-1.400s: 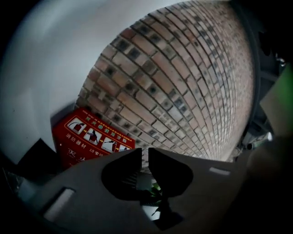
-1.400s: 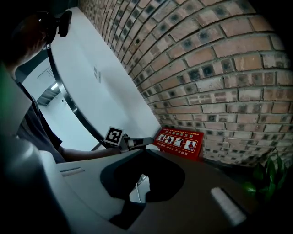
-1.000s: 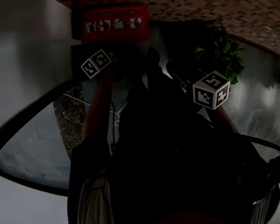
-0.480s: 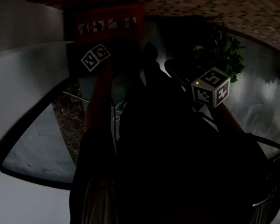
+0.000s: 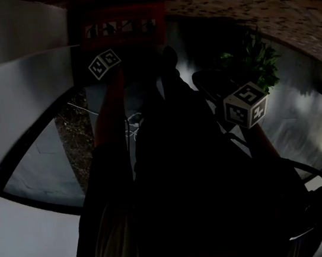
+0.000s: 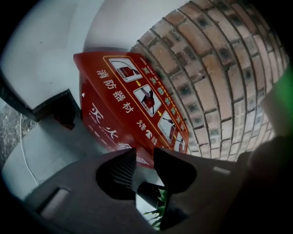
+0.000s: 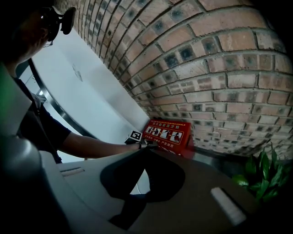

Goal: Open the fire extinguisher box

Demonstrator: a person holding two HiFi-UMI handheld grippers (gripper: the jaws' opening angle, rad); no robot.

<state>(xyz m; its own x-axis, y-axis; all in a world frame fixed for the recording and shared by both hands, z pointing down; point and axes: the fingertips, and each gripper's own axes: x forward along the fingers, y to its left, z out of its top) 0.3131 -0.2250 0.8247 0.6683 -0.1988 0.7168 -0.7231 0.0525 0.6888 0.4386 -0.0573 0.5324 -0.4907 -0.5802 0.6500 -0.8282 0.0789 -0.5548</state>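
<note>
The red fire extinguisher box stands on the floor against the brick wall, closed, with white lettering and picture labels on its top. It is small and dim at the top of the head view and far off in the right gripper view. My left gripper is right at the box's near lower edge, jaws a little apart with the red edge just beyond their tips. Its marker cube sits just below the box. My right gripper hangs back from the box, jaws closed together on nothing. Its cube is at mid-right.
A brick wall runs behind the box. A green plant stands to the box's right. A white curved wall with a dark base strip lies to the left. The person's arm reaches toward the box.
The left gripper's cube has crept up and left, closer to the red box. The right gripper's cube has drifted slightly down and right. The view has shifted a little.
</note>
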